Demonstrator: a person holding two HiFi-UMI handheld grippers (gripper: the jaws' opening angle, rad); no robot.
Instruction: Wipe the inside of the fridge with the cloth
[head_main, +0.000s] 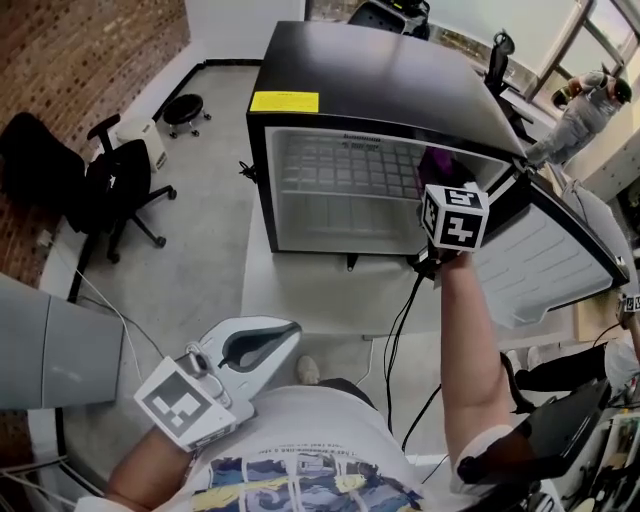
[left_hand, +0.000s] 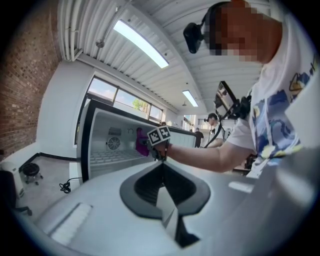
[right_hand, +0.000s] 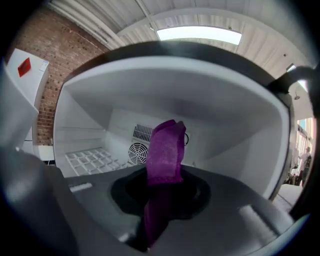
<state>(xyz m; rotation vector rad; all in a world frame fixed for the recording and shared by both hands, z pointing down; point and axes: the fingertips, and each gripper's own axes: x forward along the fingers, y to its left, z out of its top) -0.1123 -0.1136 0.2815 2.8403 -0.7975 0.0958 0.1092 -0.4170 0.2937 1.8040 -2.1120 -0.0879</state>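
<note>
While the left tool (head_main: 285, 332) sits close by the person's chest, jaws pressed together on nothing, the right tool (right_hand: 161, 187) reaches into the open fridge (head_main: 380, 80) at the right edge of its opening. It pinches the purple cloth (right_hand: 165, 150), which stands upright before the back wall, beside the round fan grille (right_hand: 136, 152).

In my head view the cube (head_main: 455, 217) hid the jaws of the right hand-held gripper (right_hand: 162, 192) and most of the cloth (head_main: 437, 162). In its own view I couldn't make out the cloth's lower end, in shadow between them.
</note>
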